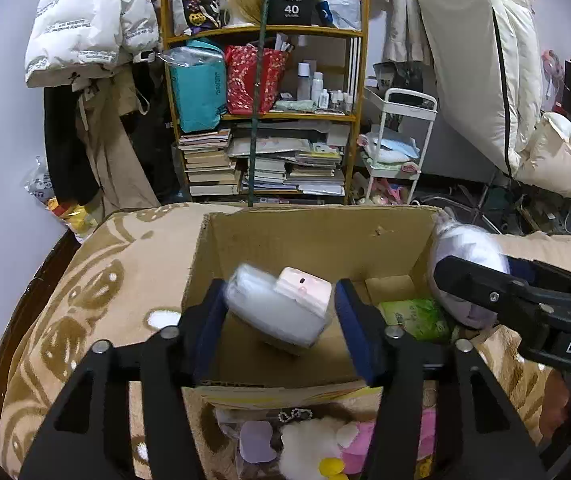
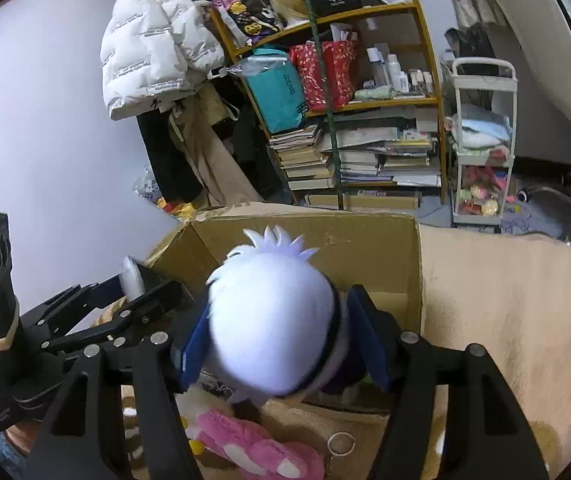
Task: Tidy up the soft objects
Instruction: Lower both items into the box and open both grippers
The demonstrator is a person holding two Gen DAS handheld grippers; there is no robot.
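Left gripper (image 1: 279, 312) reaches forward over the cardboard box (image 1: 317, 236), jaws spread wide; the white-and-pink plush pouch (image 1: 281, 308) sits blurred between the blue pads, touching neither that I can see, above the box floor. Right gripper (image 2: 285, 344) comes in beside it at the box's right wall, clamped on the white plush head (image 2: 273, 320) with spiky tuft. A green packet (image 1: 417, 316) lies inside the box. Box rests on a tan patterned blanket (image 1: 97, 280), with a pink plush toy (image 2: 253, 448) in front. Behind, a cluttered wooden bookshelf (image 1: 265, 116) and white cart (image 1: 401, 140).
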